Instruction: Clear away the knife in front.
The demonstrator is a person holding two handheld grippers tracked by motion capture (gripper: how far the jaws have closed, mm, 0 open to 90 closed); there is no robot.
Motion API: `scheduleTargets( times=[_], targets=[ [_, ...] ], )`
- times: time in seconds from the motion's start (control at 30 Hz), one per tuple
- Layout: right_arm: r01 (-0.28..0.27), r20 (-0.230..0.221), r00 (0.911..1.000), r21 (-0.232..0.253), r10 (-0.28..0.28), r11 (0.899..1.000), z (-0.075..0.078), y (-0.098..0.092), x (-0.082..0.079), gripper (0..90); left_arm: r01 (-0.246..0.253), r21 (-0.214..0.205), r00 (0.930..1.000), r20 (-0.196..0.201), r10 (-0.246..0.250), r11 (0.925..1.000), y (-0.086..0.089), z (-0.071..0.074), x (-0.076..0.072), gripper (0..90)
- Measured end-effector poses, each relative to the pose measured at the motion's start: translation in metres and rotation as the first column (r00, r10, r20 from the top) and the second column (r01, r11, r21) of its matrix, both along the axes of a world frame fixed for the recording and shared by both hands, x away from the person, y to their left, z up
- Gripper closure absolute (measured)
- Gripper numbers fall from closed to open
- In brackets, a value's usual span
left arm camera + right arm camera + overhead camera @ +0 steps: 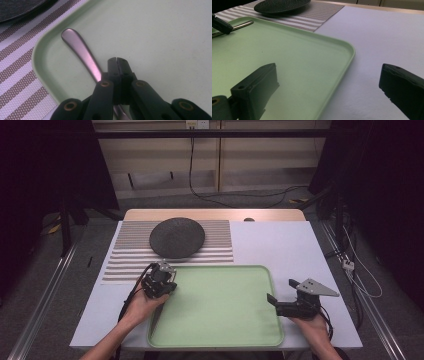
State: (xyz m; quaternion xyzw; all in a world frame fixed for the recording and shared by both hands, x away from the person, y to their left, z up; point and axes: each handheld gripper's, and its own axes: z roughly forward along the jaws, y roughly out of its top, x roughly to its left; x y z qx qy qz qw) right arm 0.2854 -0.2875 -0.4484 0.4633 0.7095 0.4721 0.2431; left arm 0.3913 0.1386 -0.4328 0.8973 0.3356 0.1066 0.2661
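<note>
A metal utensil handle (pixel 81 53), spoon or fork (working end hidden under the left tool), lies in the near-left corner of the green tray (pixel 250 275), rounded end toward the tray's rim, close to the striped placemat (pixel 125 250). It also shows far off in the right gripper view (pixel 242 25), flat on the tray floor.

Left tool (pixel 116 60) sits right over the utensil, jaws pressed fully together with no gap between the tips. The handle runs beside and under the jaws, not between the tips. Whether anything further back pinches it cannot be told, so it reads as closed on nothing. In the high view the left tool (pixel 159 280) hangs at the tray's left edge.

Right tool (pixel 280 304) rests at the tray's right rim, jaws wide apart, nothing in them. One jaw sits over the tray, the other over the white surface (pixel 387 37).

A dark round plate (pixel 177 237) sits on the placemat behind the tray, well apart from the utensil.

Step judged: the approach to picking up the utensil, no grip made yet. Next move likely calls for opening the left jaws, straddling the thin handle across its width, and closing low against the tray floor. A flat, slick handle may slip or skate, so a centred pinch is needed.
</note>
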Motion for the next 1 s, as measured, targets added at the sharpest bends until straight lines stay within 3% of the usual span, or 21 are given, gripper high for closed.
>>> scheduleTargets(
  times=[1.0],
  targets=[
    [-0.004, 0.001, 1.0000, -0.001, 0.004, 1.000, 0.000, 0.000, 0.000, 2.1, -0.058, 0.023, 0.9983, -0.004, 0.058, 0.9981, 0.011, 0.001, -0.002, 90.0]
  ],
)
